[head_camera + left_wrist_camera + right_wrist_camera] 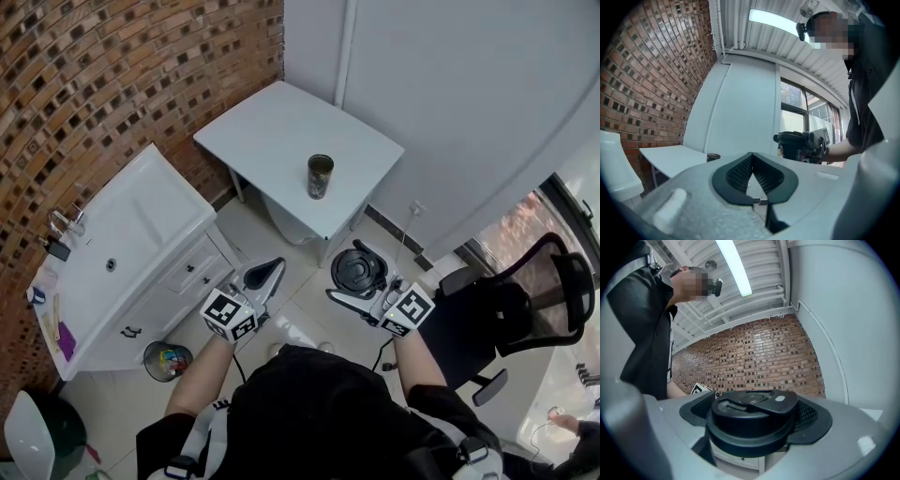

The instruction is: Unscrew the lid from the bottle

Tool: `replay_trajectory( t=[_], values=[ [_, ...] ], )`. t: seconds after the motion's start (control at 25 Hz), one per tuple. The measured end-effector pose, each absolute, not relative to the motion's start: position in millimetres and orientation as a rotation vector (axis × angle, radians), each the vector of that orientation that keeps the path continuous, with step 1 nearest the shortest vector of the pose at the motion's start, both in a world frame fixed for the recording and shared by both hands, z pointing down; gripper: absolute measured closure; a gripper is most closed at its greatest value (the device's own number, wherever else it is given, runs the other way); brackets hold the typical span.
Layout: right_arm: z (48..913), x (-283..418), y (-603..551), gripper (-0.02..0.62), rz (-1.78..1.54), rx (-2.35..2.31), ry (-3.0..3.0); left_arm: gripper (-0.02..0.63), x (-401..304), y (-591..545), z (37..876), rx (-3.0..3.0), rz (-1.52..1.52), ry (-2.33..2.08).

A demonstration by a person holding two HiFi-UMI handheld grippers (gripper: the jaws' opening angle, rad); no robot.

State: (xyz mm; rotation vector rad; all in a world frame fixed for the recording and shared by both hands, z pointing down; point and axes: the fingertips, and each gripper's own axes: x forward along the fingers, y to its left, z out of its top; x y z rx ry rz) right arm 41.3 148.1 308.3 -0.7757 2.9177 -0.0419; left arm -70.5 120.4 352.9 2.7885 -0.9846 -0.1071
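Note:
The bottle [320, 176], a dark open-topped cylinder, stands upright on the small white table [272, 131]; in the left gripper view the bottle [713, 157] shows low over the table's edge. Its black lid [358, 269] is off the bottle and in the air in front of me, with my right gripper [362, 282] shut on it. The lid [752, 420] fills the space between the right gripper's [754, 425] pads. My left gripper [265, 273] hangs beside it, shut and empty; its pads meet [752, 173]. It also sees the held lid [794, 143].
A white sink cabinet [122, 253] stands at the left against the brick wall [112, 75]. A small waste bin [167, 359] sits on the floor by it. A black office chair [534, 291] is at the right. The table stands at a white wall.

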Motion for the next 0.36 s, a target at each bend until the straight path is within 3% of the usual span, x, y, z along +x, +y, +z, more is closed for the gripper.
replay_trajectory(
  t=[0.36],
  values=[
    [308.9, 41.5, 142.4, 0.109, -0.037, -0.767, 2.922, 0.604, -66.3, 120.4, 355.1, 2.815, -0.094, -0.97]
  ],
)
